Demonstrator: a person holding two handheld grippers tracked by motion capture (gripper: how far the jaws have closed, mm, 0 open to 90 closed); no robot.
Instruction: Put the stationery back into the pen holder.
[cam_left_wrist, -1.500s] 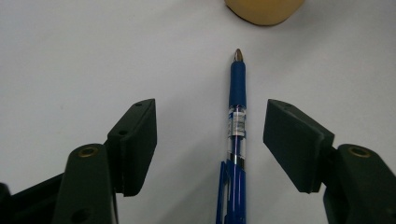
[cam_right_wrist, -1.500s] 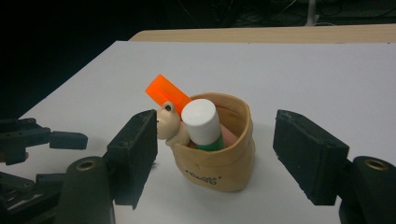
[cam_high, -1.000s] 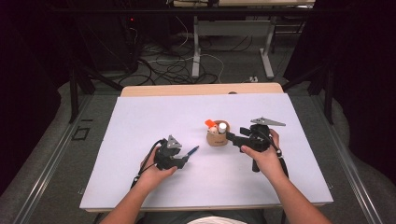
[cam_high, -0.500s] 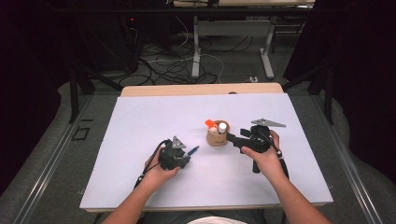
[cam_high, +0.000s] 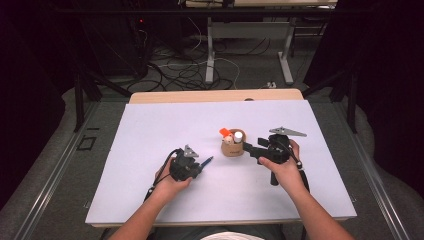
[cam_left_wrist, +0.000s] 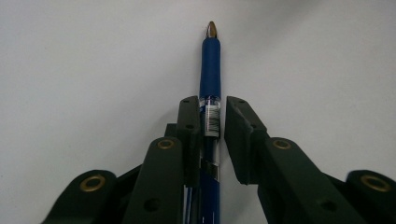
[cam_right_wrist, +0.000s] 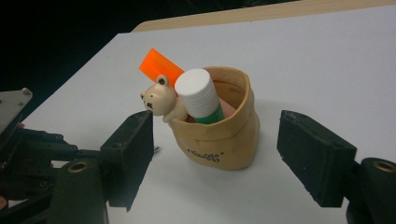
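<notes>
With the left gripper (cam_left_wrist: 214, 116) just having closed on the pen (cam_left_wrist: 209, 79) lying on the table (cam_high: 150, 150), the right gripper (cam_right_wrist: 215, 144) stands wide around the pouch (cam_right_wrist: 219, 140), not touching. Best lift the pen straight, tip forward, while bracing the pouch.

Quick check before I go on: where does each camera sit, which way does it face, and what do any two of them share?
High view: above the person's side of the table, facing forward and down; both forearms, the left gripper and right gripper show.
Left gripper view: rides on the left gripper, looks along its fingers, closed on a blue pen over the white tabletop.
Right gripper view: rides on the right gripper, looks between its spread fingers at a tan pouch.
Shared: high and right gripper views both show the pouch; high and left both show the pen.
</notes>
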